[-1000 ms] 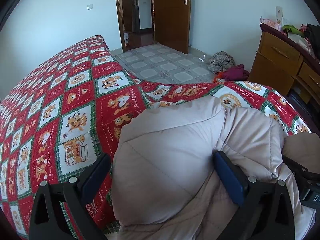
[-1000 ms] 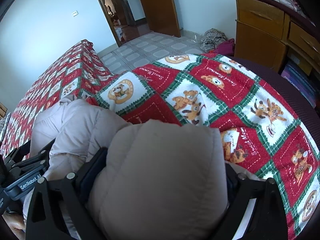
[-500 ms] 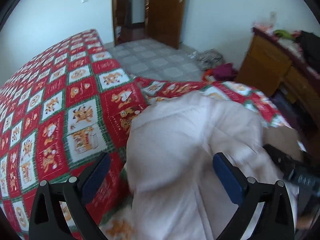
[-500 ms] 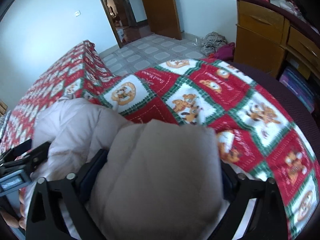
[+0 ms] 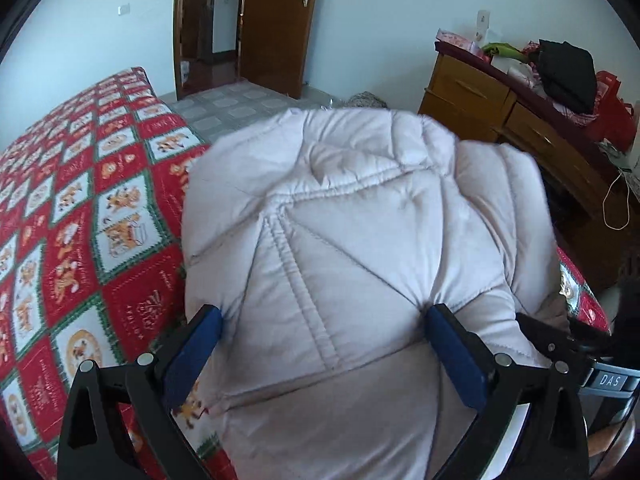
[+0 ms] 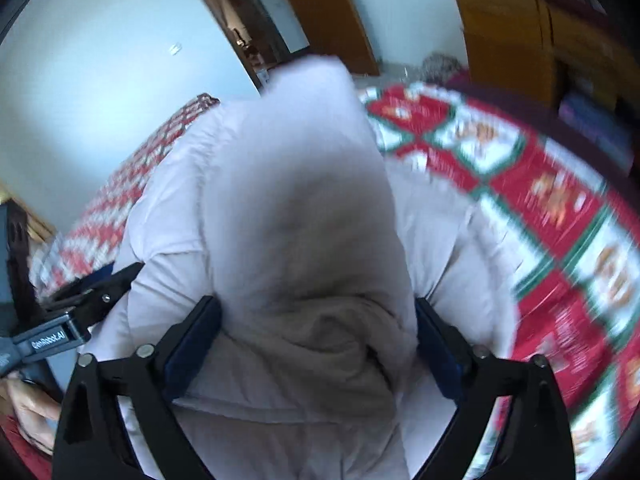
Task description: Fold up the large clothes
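Over the bed point(image 5: 80, 248), with its red bear-print cover, one pale quilted coat point(image 5: 340, 240) bulges up between two sets of tongs: the left tongs point(image 5: 324, 344) and right tongs point(image 6: 316, 332) are each clamped on a thick fold of it.

The left gripper point(image 5: 324, 320) has black angular arms, blue pads point(image 5: 456, 360) and silver screws point(image 5: 501, 359). The right gripper point(image 6: 316, 312) is built the same, with darker blue pads point(image 6: 192, 348). Beside each, the other tool's black body shows white lettering, and bare skin point(image 6: 28, 408) shows at the near left.
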{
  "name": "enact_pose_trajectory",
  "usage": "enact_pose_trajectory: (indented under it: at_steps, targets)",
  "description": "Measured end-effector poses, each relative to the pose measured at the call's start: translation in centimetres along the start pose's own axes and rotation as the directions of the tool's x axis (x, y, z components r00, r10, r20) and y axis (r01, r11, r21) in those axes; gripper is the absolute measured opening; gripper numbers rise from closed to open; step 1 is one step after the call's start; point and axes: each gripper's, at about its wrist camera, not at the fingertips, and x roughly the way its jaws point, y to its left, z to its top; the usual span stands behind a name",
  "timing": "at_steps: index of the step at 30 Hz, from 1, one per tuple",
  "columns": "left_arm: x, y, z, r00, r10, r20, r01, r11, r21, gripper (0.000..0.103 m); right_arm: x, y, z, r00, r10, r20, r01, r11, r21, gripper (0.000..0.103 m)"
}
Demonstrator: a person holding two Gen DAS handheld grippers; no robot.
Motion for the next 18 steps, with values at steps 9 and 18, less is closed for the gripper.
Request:
enact_pose_trajectory:
  at_steps: [9, 18]
  targets:
    - [-3.4, -0.8, -1.3, 0.998, 0.053, 0.028, -0.053, 0.999, 0.013, 0.102, -2.2, -0.4, -1.2, 0.999, -0.025, 0.037, 0.024, 0.999, 0.024, 0.092]
    - [-8.3, -1.6, -6.9, 0.983, 0.120, 0.136, -0.126, 0.991, 0.037, 0.102, -7.1, 2.3, -7.3, 0.991, -0.072, 0.111, 0.091, 0.980, -0.180, 0.089]
